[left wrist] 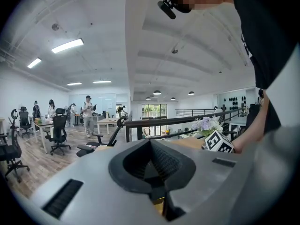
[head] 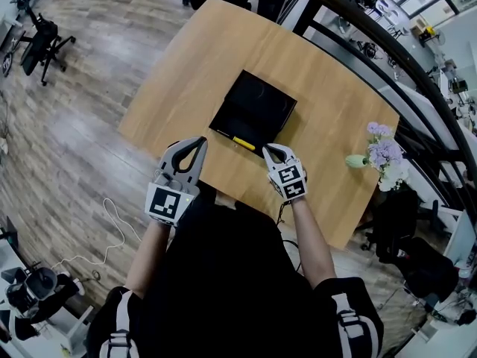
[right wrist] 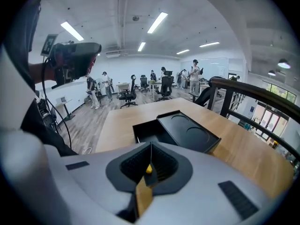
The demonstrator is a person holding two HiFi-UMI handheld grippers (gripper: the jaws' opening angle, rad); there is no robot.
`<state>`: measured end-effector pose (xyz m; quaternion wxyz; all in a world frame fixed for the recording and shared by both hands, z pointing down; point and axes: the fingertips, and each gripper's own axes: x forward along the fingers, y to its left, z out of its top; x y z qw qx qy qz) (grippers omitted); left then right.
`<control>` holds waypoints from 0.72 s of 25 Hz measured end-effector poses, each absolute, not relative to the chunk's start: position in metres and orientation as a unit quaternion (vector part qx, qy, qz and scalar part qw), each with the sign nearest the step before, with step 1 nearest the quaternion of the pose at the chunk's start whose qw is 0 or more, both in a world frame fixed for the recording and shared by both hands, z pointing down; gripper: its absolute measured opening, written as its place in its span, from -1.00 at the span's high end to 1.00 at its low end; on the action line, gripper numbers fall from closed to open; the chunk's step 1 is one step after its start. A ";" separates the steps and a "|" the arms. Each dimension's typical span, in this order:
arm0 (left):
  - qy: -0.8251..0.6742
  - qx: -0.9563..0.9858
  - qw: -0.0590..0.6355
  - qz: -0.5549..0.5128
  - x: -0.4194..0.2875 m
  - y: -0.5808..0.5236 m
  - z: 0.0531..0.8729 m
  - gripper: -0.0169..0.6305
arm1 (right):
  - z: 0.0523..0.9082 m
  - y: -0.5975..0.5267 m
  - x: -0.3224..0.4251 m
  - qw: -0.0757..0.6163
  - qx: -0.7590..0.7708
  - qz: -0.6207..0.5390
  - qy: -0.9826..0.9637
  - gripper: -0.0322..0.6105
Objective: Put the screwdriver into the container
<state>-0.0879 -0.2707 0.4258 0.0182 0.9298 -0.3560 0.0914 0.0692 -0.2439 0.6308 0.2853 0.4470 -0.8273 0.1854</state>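
A black container (head: 253, 107) lies in the middle of the wooden table (head: 328, 103). In the right gripper view the container (right wrist: 187, 132) shows an open compartment on its left. The screwdriver (head: 240, 142), yellow-handled with a dark shaft, lies along the container's near edge. My right gripper (head: 268, 151) hovers just right of the handle, jaws closed together with nothing held. A yellow bit of the screwdriver (right wrist: 148, 169) shows through the gap beneath the right gripper (right wrist: 150, 146). My left gripper (head: 200, 142) is shut and empty left of the screwdriver. The left gripper (left wrist: 150, 142) points level across the room.
A vase of pale purple flowers (head: 381, 156) stands near the table's right edge. A dark railing (head: 373, 43) runs behind the table. Office chairs (head: 41, 39) stand on the wood floor at the left, and a white cable (head: 112, 230) lies on the floor.
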 end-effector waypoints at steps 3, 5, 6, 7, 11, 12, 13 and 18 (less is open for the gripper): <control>-0.356 0.930 0.019 0.093 -0.082 -0.260 0.427 0.88 | 0.615 -0.238 0.070 0.253 0.449 0.180 -0.838 0.81; -0.357 0.930 0.019 0.092 -0.079 -0.252 0.429 0.88 | 0.605 -0.233 0.070 0.239 0.451 0.164 -0.844 0.81; -0.357 0.929 0.019 0.091 -0.078 -0.249 0.429 0.88 | 0.600 -0.231 0.070 0.234 0.452 0.156 -0.846 0.81; -0.358 0.929 0.019 0.091 -0.077 -0.245 0.429 0.88 | 0.595 -0.228 0.070 0.229 0.453 0.148 -0.848 0.81; -0.362 0.928 0.023 0.088 -0.070 -0.232 0.432 0.88 | 0.577 -0.216 0.073 0.219 0.453 0.125 -0.855 0.81; -0.363 0.927 0.023 0.089 -0.069 -0.229 0.433 0.88 | 0.573 -0.213 0.073 0.217 0.452 0.120 -0.857 0.81; -0.364 0.927 0.023 0.090 -0.068 -0.226 0.435 0.88 | 0.569 -0.209 0.074 0.215 0.451 0.115 -0.859 0.81; -0.363 0.926 0.024 0.102 -0.053 -0.210 0.441 0.88 | 0.538 -0.195 0.081 0.197 0.443 0.091 -0.870 0.82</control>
